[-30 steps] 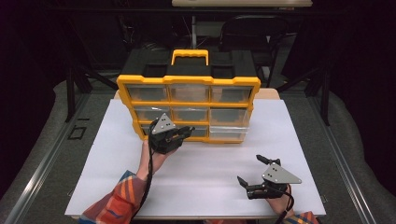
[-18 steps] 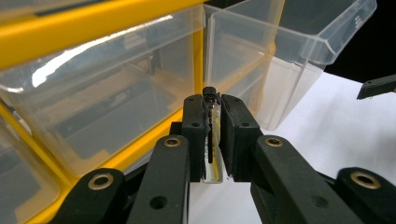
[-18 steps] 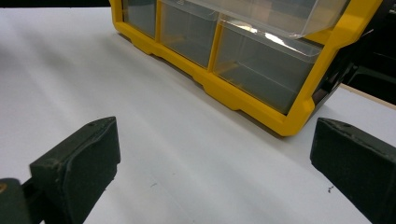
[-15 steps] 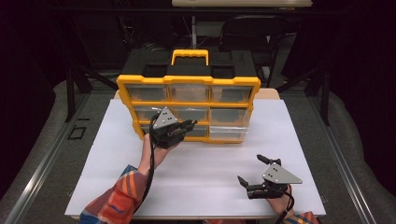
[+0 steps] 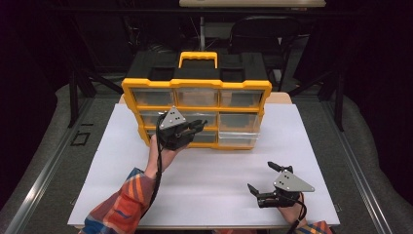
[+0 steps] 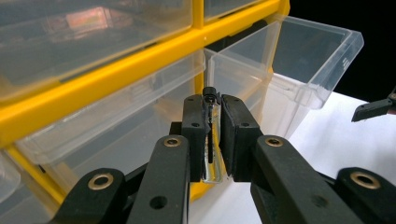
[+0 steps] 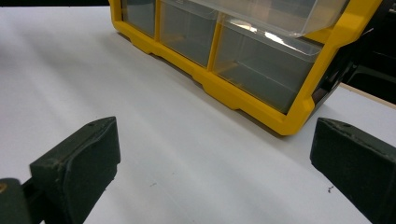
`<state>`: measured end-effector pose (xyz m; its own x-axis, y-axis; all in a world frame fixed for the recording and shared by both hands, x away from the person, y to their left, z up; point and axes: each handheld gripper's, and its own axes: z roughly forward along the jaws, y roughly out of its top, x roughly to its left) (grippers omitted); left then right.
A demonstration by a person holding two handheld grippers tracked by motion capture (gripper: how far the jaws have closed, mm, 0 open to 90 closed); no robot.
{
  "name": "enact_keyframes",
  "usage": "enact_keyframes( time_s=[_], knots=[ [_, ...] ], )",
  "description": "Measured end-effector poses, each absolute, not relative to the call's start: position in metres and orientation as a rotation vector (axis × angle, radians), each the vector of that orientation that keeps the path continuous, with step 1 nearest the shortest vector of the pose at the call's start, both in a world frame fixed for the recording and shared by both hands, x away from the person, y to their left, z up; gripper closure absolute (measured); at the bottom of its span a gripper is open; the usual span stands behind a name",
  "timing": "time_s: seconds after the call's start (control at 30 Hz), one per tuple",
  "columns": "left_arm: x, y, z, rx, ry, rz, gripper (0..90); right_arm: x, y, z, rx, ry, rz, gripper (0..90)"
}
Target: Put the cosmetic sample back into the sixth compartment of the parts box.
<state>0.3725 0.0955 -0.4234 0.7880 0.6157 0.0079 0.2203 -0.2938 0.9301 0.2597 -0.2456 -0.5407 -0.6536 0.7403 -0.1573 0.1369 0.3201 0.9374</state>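
High view: left gripper (image 5: 195, 127) raised in front of the yellow organizer (image 5: 196, 86), at its middle row, jaws aimed toward the pulled-out drawer (image 5: 237, 138) in the bottom right. Right gripper (image 5: 262, 180) low over the white table (image 5: 97, 165), near the front edge, well apart from the cabinet, so left clearly nearer.

Left gripper view: clenched on a small glass vial (image 6: 210, 135), black cap (image 6: 209, 91) forward and up, long axis along the jaws. Open drawer (image 6: 299, 60) ahead and to the right, mouth facing up, slightly higher than the cap. Likely calls for a lift and a shift to the right to clear the rim before any drop; vial would go in cap first unless tilted.

Right gripper view: jaws spread wide, nothing between, bare table below, organizer ahead.
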Motion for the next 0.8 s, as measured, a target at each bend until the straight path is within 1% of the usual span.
enact_keyframes(
  time_s=[0.8],
  knots=[
    [0.376,0.09,-0.405,1.811,0.616,0.462,80.5,0.26,-0.246,-0.541,0.777,2.009,1.34,1.1]
  ],
)
